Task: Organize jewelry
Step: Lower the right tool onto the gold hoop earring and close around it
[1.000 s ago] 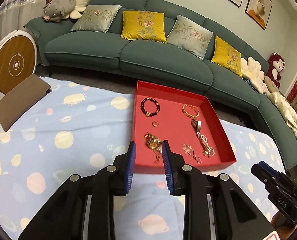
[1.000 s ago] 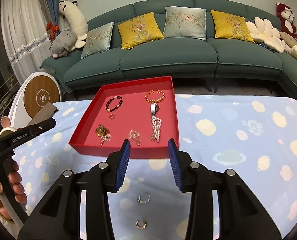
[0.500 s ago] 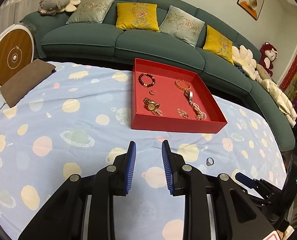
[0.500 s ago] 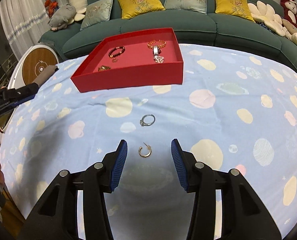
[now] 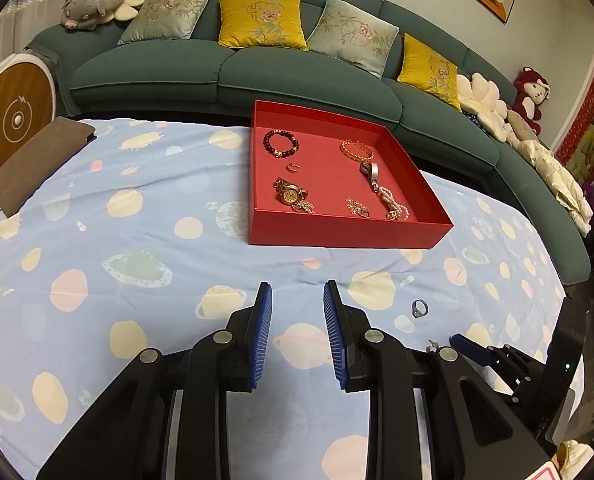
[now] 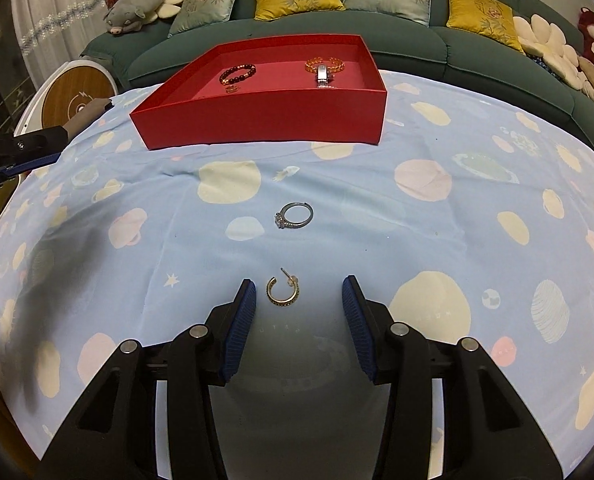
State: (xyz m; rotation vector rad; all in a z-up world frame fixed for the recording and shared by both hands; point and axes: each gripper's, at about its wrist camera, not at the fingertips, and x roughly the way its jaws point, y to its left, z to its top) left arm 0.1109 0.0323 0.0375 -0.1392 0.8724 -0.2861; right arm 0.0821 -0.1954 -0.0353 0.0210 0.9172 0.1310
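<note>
The right gripper (image 6: pixel 297 300) hung low over the blue patterned cloth (image 6: pixel 437 240) with its jaws apart and nothing pinched; the gold hoop earring (image 6: pixel 283 291) lay flat on the cloth between the blue pads, nearer the left one and touching neither. Just beyond it lay the silver ring (image 6: pixel 293 216), and farther still stood the red tray (image 6: pixel 265 120), already holding bracelets, a watch and other pieces. The left gripper (image 5: pixel 297 308) hovered over bare cloth nearer than the tray, its jaws parted narrowly and empty. The step in hand looked like picking up the earring, one of two pieces left outside the tray. The next move probably called for settling the pads to cloth level, centring them on the thin hoop and closing gently, since so flat a piece could easily slip or snag the fabric.
</note>
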